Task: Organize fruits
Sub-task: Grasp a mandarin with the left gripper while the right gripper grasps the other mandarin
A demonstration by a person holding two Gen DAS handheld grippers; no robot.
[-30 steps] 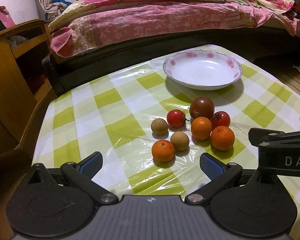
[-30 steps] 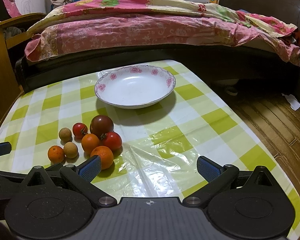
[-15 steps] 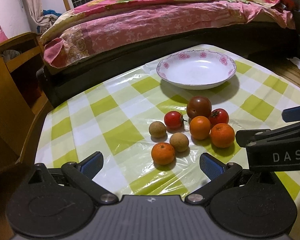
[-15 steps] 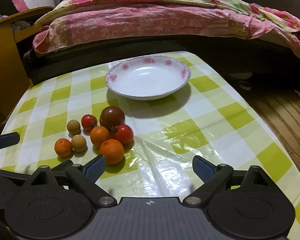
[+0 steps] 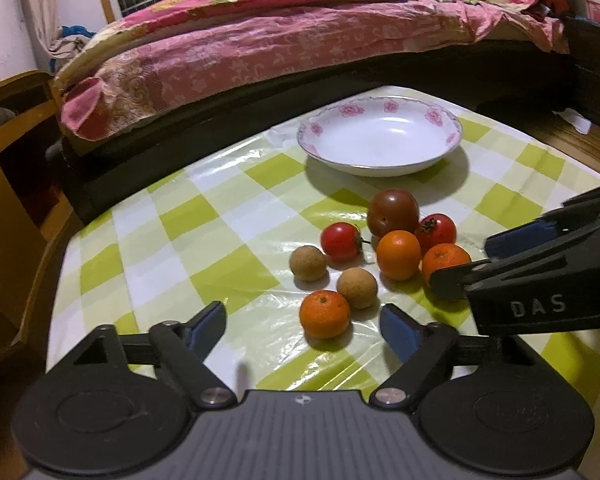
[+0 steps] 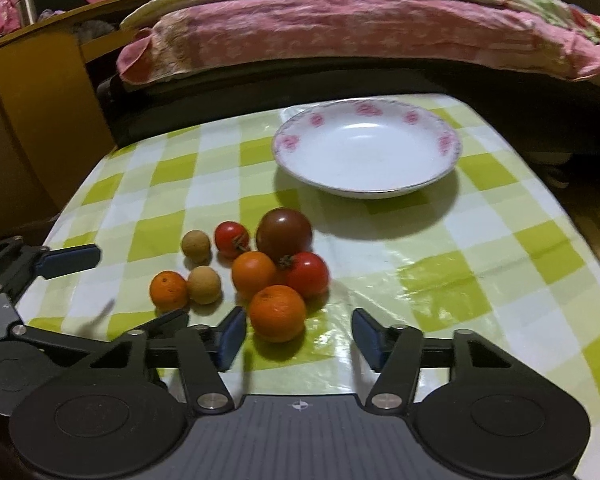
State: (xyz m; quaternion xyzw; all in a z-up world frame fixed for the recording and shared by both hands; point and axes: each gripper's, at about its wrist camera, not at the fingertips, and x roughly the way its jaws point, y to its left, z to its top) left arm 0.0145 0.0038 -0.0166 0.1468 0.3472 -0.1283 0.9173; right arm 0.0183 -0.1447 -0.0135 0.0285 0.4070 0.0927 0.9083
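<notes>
While both our grippers' fingers close empty, right gripper [image 5: 456, 268] reads "DAS" beside an orange [image 5: 446, 258]; left gripper [image 5: 302, 326] unlabelled.

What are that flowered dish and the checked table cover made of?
The dish looks like glazed ceramic: white, glossy, with printed pink roses on its rim. The table cover seems to be plastic or oilcloth: it shines and shows creased, wrinkled glare.

Tablecloth [image 6: 440, 248] right of the fruit cluster [image 6: 260, 268] lies bare; bowl [image 6: 366, 148] blocks the far side.
</notes>
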